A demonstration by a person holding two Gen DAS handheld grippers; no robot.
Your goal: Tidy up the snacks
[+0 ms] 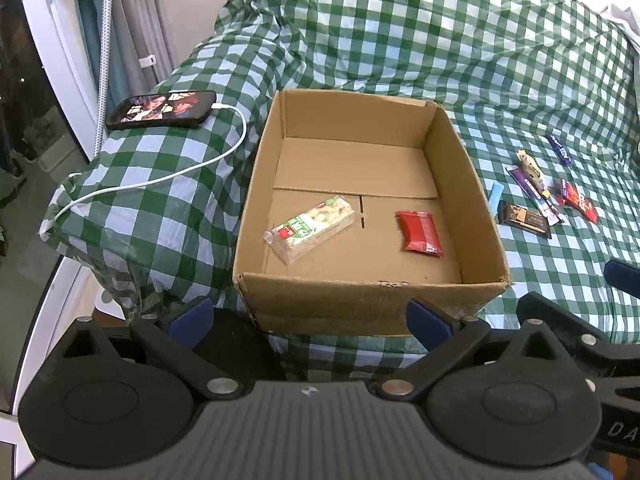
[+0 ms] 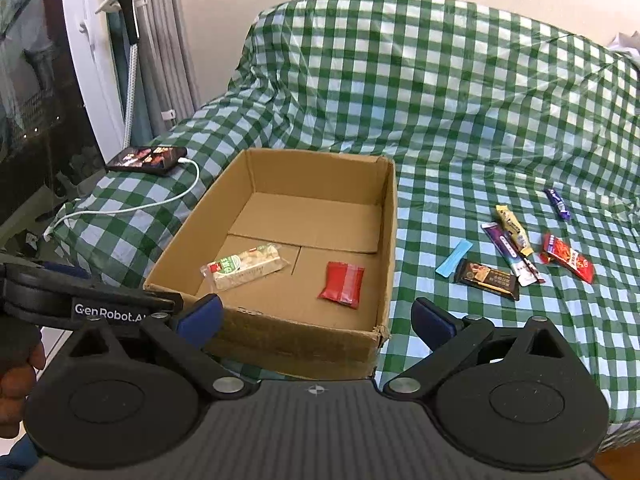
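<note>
Both grippers empty, jaws wide. Cardboard box [image 2: 384,240] holds 2 snacks; loose snack bars [image 2: 516,248] lie on bed right of box, nearer right gripper [image 2: 316,316], long axes mostly pointing away.

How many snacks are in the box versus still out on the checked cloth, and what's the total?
In the cardboard box: 2, the green-white packet and the red packet.
On the checked cloth: 6, being brown bar, light blue stick, purple-white bar, yellow bar, red wrapper, dark blue bar.
Total: 8
</note>
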